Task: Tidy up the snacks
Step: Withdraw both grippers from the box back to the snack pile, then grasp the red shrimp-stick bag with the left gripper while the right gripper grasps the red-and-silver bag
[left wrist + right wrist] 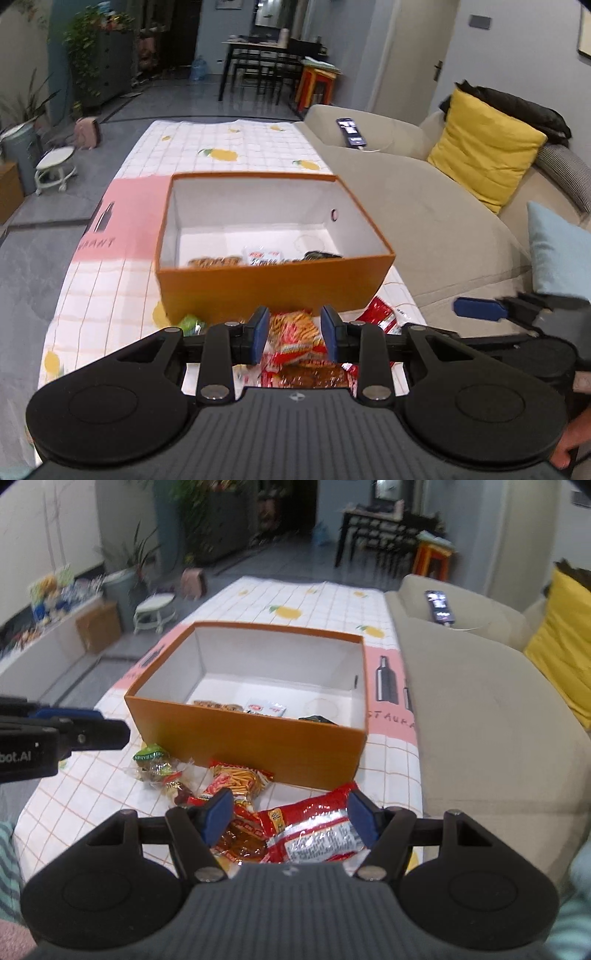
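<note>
Hovering tools above snack packets

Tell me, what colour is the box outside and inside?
The box is orange outside and white inside, clearest in the right wrist view.

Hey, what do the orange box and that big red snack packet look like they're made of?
Orange box: likely cardboard with a matte finish; thin straight walls, plain white inside, no shine.
Red snack packet: probably plastic or foil film, glossy; bright crinkled highlights run across its surface.
</note>
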The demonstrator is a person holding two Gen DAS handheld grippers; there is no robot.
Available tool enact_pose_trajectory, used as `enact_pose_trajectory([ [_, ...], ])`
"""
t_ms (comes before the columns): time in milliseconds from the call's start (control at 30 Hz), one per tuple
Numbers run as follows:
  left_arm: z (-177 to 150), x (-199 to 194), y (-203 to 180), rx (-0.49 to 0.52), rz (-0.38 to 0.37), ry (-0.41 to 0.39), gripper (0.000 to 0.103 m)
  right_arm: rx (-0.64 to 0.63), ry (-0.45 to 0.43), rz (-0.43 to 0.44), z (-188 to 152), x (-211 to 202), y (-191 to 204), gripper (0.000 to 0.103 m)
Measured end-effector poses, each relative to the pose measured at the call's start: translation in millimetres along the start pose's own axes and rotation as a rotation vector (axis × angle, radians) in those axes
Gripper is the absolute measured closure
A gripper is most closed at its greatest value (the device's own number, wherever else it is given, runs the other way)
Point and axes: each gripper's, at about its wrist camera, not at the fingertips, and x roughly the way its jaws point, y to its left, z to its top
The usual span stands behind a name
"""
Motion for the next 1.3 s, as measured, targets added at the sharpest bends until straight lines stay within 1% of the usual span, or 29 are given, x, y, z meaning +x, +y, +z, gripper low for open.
enact_pose_trajectory([
  [100, -15.0, 1.9, 2.9, -0.033, -0.008, -0.013, 0.067, 0.062, -0.072, -0.035, -24.2, -5.0, 4.1, 0.037],
  [167, -23.0, 8.6, 2.7, -0.042, -0.007, -0.002, 0.067, 0.093, -0.106, -0.066, -38.7, -5.3, 6.3, 0.037],
  [267, -28.7, 20.1, 0.4, -0.044, -0.007, 0.032, 0.067, 0.128, -0.069, -0.071, -51.2, 4.4, 5.8, 0.034],
  [333, -31.9, 26.4, -2.4, -0.041, -0.006, 0.047, 0.067, 0.159, -0.051, -0.068, -55.6, 11.7, 3.4, 0.028],
  [400, -34.8, 31.2, -3.6, -0.043, -0.001, 0.052, 0.066, 0.197, -0.032, -0.06, -59.1, 19.9, -1.6, 0.028],
  [500, -38.3, 39.4, -4.0, -0.048, 0.005, 0.058, 0.059, 0.267, 0.002, -0.053, -61.4, 33.2, -11.2, 0.028],
  [567, -39.5, 47.4, -2.6, -0.065, 0.008, 0.063, 0.048, 0.314, 0.022, -0.06, -62.4, 43.0, -17.2, 0.028],
  [633, -39.0, 57.0, -2.2, -0.082, 0.013, 0.072, 0.043, 0.35, 0.037, -0.078, -62.1, 54.0, -22.4, 0.027],
  [700, -36.6, 66.4, -3.8, -0.09, 0.02, 0.075, 0.042, 0.379, 0.049, -0.095, -61.1, 65.4, -25.2, 0.026],
  [767, -34.1, 75.1, -3.8, -0.099, 0.024, 0.077, 0.037, 0.412, 0.065, -0.097, -60.1, 75.0, -29.4, 0.026],
  [867, -29.7, 88.6, -3.6, -0.13, 0.025, 0.089, 0.036, 0.454, 0.085, -0.078, -57.2, 87.7, -34.3, 0.026],
  [1033, -20.8, 109.6, 0.4, -0.189, 0.025, 0.112, 0.036, 0.493, 0.089, -0.076, -54.1, 102.8, -39.0, 0.026],
  [1167, -14.2, 124.2, 5.8, -0.258, 0.021, 0.142, 0.035, 0.518, 0.101, -0.073, -48.9, 115.7, -41.2, 0.026],
  [1300, -9.7, 139.4, 8.8, -0.282, 0.073, 0.18, 0.035, 0.523, 0.112, -0.088, -45.3, 127.4, -41.2, 0.025],
])
